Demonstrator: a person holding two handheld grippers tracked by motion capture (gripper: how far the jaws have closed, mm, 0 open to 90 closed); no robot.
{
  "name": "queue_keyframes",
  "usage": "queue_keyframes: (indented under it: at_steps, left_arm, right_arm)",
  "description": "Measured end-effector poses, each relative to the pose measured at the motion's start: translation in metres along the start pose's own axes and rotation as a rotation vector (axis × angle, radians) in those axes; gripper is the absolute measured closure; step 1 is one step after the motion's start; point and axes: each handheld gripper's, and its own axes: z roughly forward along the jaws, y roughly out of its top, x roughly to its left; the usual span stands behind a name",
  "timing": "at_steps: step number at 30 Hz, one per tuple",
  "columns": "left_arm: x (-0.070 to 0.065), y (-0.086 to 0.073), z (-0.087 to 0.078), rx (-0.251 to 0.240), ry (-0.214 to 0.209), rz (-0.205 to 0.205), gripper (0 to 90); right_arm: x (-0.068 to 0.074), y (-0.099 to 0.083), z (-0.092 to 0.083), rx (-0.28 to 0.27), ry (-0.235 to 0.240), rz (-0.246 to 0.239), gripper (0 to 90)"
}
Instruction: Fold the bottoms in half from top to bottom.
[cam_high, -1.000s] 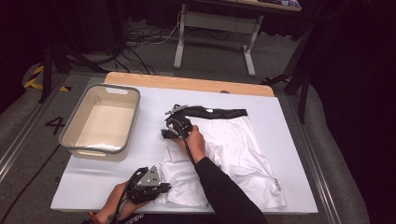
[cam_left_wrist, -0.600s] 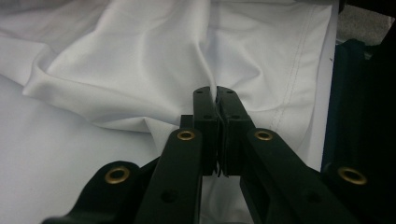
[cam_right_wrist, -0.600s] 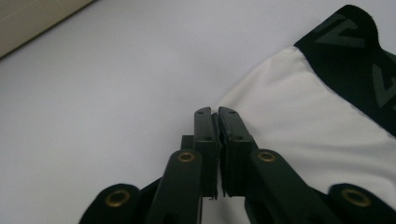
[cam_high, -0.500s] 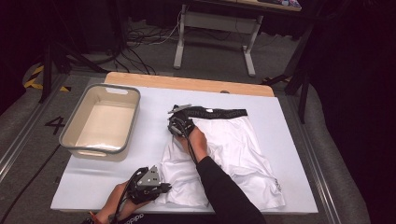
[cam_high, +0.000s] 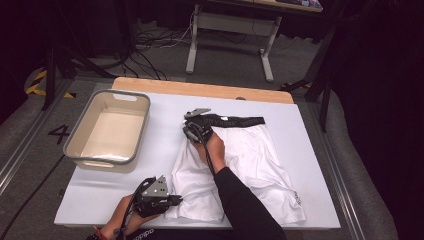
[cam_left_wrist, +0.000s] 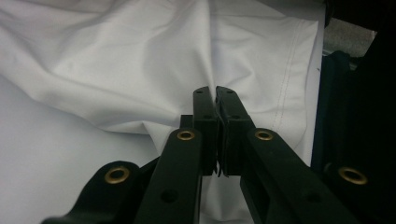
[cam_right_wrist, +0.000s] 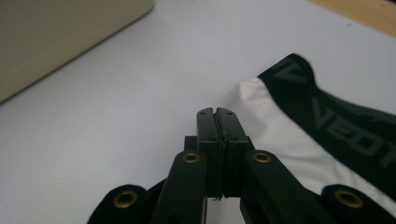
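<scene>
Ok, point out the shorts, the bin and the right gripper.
shorts (cam_high: 260, 155): high view, white fabric of the right leg.
bin (cam_high: 142, 127): high view, its right wall.
right gripper (cam_right_wrist: 215, 112): right gripper view, between its closed fingertips.

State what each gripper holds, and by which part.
Left gripper: white shorts, near leg hem. Right gripper: shut at the black waistband corner; hold unclear.

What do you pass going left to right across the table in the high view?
Tub → left tool → right tool → white shorts.
</scene>
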Motion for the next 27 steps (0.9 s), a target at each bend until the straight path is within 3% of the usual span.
queue_keyframes:
  at_steps: [4,7,15,20,21,23,27]
  left_arm:
    - [0.001,0.003,-0.014,-0.055,0.017,-0.005,87.7]
    - [0.001,0.011,-0.018,-0.113,-0.01,-0.02,87.7]
    - [-0.018,0.056,-0.016,-0.194,-0.087,0.09,87.7]
    - [-0.029,0.086,0.001,-0.201,-0.142,0.155,87.7]
    - [-0.029,0.086,0.001,-0.201,-0.142,0.155,87.7]
    - [-0.036,0.103,0.016,-0.199,-0.166,0.193,87.7]
    - [-0.038,0.121,0.035,-0.19,-0.195,0.217,87.7]
  right_arm:
    - [-0.006,0.007,-0.017,-0.056,0.005,0.008,89.8]
    - [-0.012,0.012,-0.033,-0.096,0.011,0.02,89.8]
    - [-0.039,0.016,-0.085,-0.185,0.016,0.047,89.8]
    - [-0.066,0.006,-0.115,-0.23,0.012,0.086,89.8]
    - [-0.074,0.003,-0.122,-0.242,0.012,0.102,89.8]
    - [-0.087,-0.005,-0.133,-0.252,0.002,0.121,89.9]
    - [-0.108,-0.019,-0.149,-0.27,-0.018,0.151,89.8]
